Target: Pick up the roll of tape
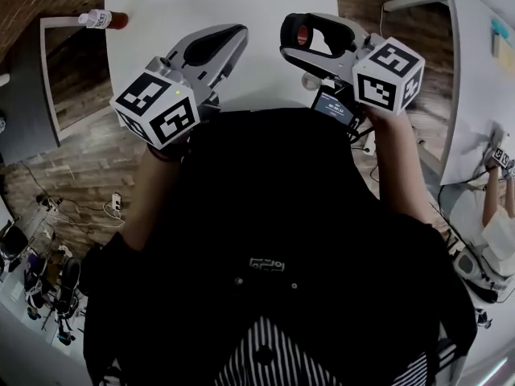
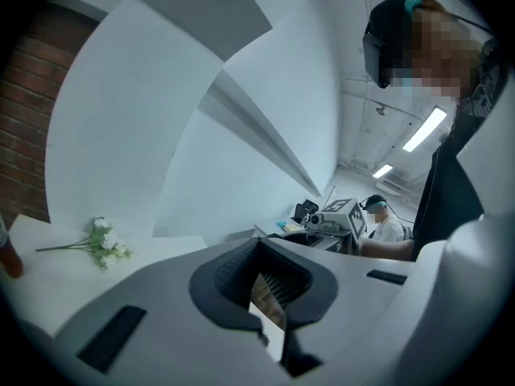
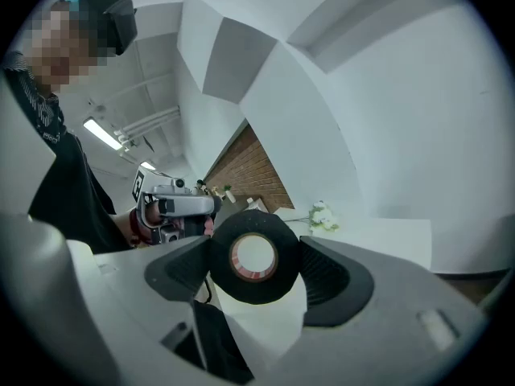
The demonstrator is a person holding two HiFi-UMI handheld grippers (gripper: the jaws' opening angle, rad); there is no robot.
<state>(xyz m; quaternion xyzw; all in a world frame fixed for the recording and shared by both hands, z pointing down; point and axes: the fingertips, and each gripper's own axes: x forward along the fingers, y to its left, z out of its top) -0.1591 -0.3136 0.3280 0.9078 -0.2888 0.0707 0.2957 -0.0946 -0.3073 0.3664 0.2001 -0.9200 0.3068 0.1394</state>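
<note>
The roll of tape [image 3: 253,257] is black with a red-rimmed core. My right gripper [image 3: 256,268] is shut on it, one dark pad pressing each side. In the head view the same roll of tape [image 1: 303,35] sits at the tip of the right gripper [image 1: 296,24], held up in the air in front of my chest, above the near edge of the white table [image 1: 241,6]. My left gripper [image 1: 232,37] hangs beside it at about the same height. In its own view the left gripper [image 2: 263,252] has its tips together and nothing between them.
A bottle [image 1: 100,19] stands at the table's far left corner and a sprig of white flowers [image 2: 103,244] lies near the far edge. Another white table [image 1: 475,71] stands to the right. A second person with a marked gripper [image 2: 346,215] works in the background. Wooden floor lies below.
</note>
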